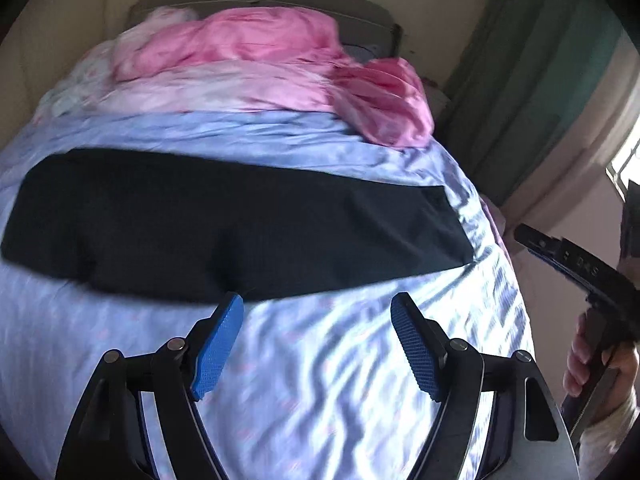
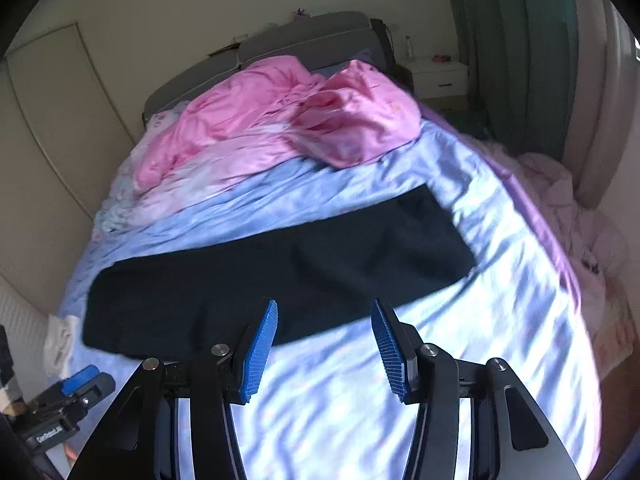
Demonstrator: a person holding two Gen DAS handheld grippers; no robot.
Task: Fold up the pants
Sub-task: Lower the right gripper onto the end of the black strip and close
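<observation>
- Here, a bed point(image 1: 360, 360) with a pale blue sheet fills both views, sunlight striping its near part.
- A pink quilt point(image 1: 260, 52) lies crumpled at the far end, against a grey headboard point(image 2: 312, 36).
- The pants point(image 1: 224, 224), black and laid in one long flat band, stretch crosswise over the middle of the sheet; in the right wrist view the band point(image 2: 280, 276) runs from the near left up toward the far right edge.
- The left gripper point(image 1: 316, 344) hovers just before the pants' near edge, jaws spread wide, nothing between them.
- The right gripper point(image 2: 324, 348) is likewise parted and empty, its left finger overlapping the near edge of the pants in view.
</observation>
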